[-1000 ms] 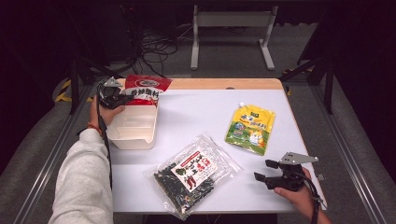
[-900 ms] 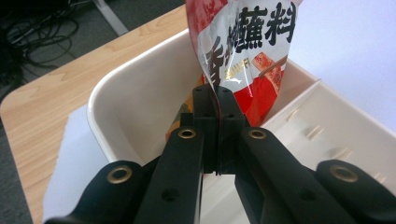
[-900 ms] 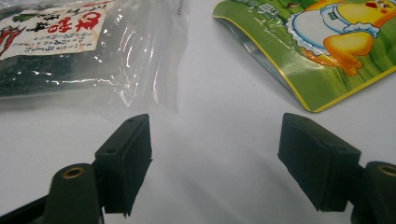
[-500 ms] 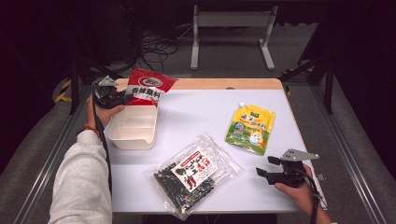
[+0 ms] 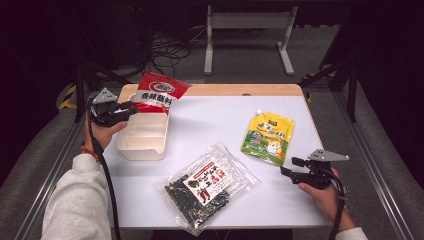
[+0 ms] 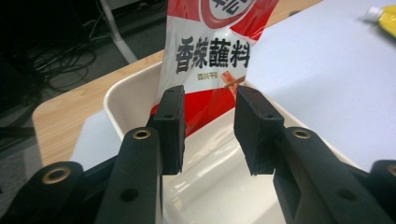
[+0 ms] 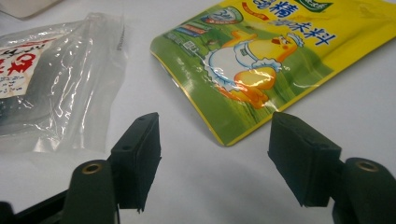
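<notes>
White worktop before dark floor and cables; red sachet propped in far end of white tub, clear of left gripper, jaws just opening, nothing between; right gripper near yellow pouch, jaws spread though just narrowing, nothing between; clear chilli bag in front.

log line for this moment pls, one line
left tool: open, jaws just opening, nothing between | red packet: leaning in white bin | right tool: open, closing, facing yellow pouch
</notes>
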The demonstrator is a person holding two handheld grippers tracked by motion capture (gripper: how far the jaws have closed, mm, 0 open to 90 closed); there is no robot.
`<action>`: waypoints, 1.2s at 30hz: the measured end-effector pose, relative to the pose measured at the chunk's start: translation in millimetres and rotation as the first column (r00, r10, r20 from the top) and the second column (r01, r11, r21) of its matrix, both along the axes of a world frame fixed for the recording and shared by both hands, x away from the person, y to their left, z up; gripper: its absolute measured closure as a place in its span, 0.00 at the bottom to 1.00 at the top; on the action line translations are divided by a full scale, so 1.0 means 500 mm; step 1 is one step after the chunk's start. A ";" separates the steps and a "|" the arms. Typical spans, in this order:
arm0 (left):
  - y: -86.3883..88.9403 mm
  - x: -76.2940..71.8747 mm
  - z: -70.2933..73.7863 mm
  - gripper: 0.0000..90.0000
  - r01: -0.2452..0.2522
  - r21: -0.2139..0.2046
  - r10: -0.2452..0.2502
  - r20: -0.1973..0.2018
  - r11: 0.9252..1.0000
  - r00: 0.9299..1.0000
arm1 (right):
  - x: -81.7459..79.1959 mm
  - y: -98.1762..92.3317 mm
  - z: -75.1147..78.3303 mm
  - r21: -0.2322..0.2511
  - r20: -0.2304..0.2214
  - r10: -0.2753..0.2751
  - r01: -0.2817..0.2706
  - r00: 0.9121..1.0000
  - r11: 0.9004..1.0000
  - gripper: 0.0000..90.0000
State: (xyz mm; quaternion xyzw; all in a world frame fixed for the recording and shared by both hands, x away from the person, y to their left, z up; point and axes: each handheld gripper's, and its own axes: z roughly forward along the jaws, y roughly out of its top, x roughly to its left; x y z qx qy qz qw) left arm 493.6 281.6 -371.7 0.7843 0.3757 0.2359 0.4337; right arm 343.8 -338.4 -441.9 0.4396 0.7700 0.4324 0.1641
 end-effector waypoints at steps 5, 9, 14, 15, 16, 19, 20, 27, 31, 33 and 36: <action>0.007 0.002 -0.004 0.75 -0.019 0.011 0.019 0.003 1.000 1.000 | 0.007 0.007 0.004 0.001 0.005 0.011 -0.011 1.000 1.000 0.37; 0.018 0.019 -0.011 0.77 -0.078 0.016 0.078 0.006 0.997 0.997 | 0.007 0.011 0.002 0.001 -0.002 0.017 -0.017 1.000 1.000 0.37; 0.025 0.050 -0.021 0.73 -0.091 0.025 0.092 -0.003 0.996 0.996 | 0.005 0.017 0.001 -0.011 -0.005 0.029 -0.029 1.000 1.000 0.38; 0.024 0.054 -0.024 0.72 -0.088 0.025 0.089 -0.012 0.996 0.996 | 0.006 0.018 0.000 -0.013 -0.006 0.029 -0.029 1.000 0.999 0.38; 0.022 0.062 -0.027 0.71 -0.084 0.022 0.085 -0.018 0.996 0.996 | 0.007 0.019 -0.001 -0.016 -0.005 0.031 -0.032 0.999 0.999 0.38; 0.014 0.081 -0.032 0.70 -0.079 0.036 0.080 -0.028 0.996 0.996 | 0.007 0.021 -0.006 -0.020 -0.013 0.037 -0.037 0.999 0.999 0.37; 0.011 0.086 -0.034 0.70 -0.083 0.043 0.085 -0.030 0.996 0.996 | 0.007 0.020 -0.007 -0.020 -0.021 0.035 -0.035 0.999 0.999 0.37; -0.018 0.105 -0.047 0.78 -0.066 0.116 0.073 -0.055 0.991 0.996 | 0.000 0.015 -0.007 -0.019 -0.023 0.028 -0.028 0.999 0.999 0.37; -0.015 0.105 -0.048 0.84 -0.062 0.137 0.072 -0.076 0.989 0.994 | -0.005 0.007 -0.004 -0.012 -0.016 0.013 -0.013 1.000 1.000 0.38; -0.016 0.104 -0.050 0.85 -0.063 0.149 0.076 -0.083 0.987 0.994 | -0.006 0.005 -0.004 -0.016 -0.015 0.008 -0.008 1.000 1.000 0.38; -0.019 0.106 -0.050 0.86 -0.068 0.157 0.083 -0.091 0.985 0.992 | -0.008 0.003 -0.002 -0.015 -0.014 0.000 0.000 1.000 1.000 0.38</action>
